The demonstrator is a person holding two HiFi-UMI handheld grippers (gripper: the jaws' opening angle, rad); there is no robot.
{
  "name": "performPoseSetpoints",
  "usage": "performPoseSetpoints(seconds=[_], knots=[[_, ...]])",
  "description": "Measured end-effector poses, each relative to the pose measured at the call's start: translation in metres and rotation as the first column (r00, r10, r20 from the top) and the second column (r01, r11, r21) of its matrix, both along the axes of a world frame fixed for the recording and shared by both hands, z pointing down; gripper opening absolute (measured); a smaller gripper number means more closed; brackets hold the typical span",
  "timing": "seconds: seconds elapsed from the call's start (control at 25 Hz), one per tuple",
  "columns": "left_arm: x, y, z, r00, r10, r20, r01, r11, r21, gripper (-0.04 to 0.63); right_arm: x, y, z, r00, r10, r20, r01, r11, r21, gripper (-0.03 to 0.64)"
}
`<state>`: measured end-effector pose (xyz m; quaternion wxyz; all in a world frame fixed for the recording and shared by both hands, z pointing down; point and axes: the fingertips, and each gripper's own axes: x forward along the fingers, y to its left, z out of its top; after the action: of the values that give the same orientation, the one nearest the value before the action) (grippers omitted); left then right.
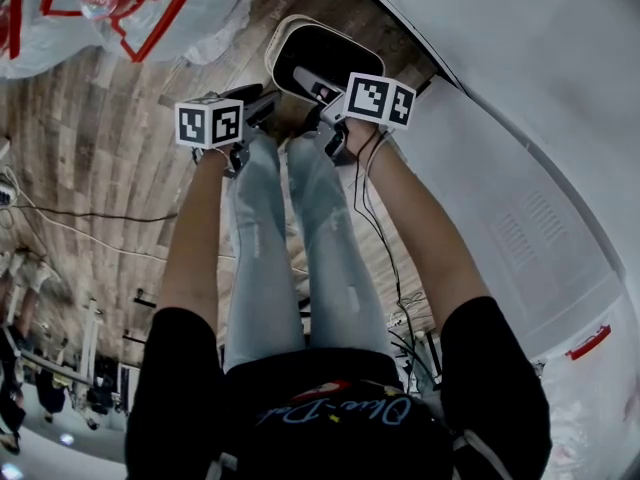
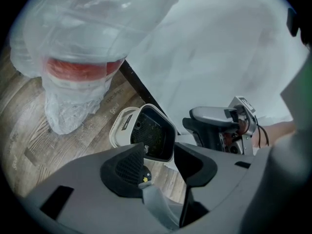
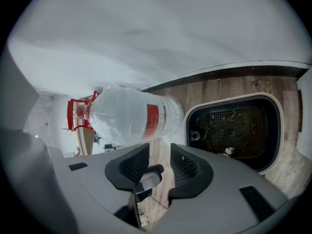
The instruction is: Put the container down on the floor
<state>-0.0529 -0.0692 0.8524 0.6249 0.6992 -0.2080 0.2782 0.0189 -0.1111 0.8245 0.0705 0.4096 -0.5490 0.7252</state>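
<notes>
Cream-rimmed black mesh container [image 1: 330,48] rested on wood-plank floor [image 1: 100,148], clear ahead of left gripper [image 2: 160,152] and right gripper [image 3: 160,155], both jaws wide, empty.

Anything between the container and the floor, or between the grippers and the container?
Nothing visible. The container already seems to rest on the wooden floor. The left gripper and right gripper are open and empty, nothing between them and it. The wrapped bottle sits off to one side.

Soft even light, strong fisheye warp (corners black).
</notes>
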Motion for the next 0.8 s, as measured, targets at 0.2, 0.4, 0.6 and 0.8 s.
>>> performPoseSetpoints(seconds=[0.2,0.4,0.6,0.8], knots=[[0.008,0.0,-0.016,0.999,-0.028,-0.044,0.028,1.0,-0.013,0.167,0.008,0.006,-0.011,0.999,0.026,-0.029,-0.026,1.0,0.005,0.052],[0.018,-0.012,-0.035,0.994,-0.059,-0.089,0.061,0.998,0.029,0.075,0.021,0.009,-0.021,0.993,0.058,-0.103,-0.056,0.998,0.025,0.004],[0.026,-0.01,-0.061,0.994,-0.038,-0.106,0.045,0.996,0.071,0.036,0.041,0.021,-0.043,0.977,0.05,-0.209,-0.039,0.997,0.061,0.0],[0.034,-0.008,-0.095,0.99,0.05,-0.132,-0.029,0.988,0.151,0.021,0.044,0.026,-0.072,0.953,-0.042,-0.3,0.08,0.99,0.113,0.0]])
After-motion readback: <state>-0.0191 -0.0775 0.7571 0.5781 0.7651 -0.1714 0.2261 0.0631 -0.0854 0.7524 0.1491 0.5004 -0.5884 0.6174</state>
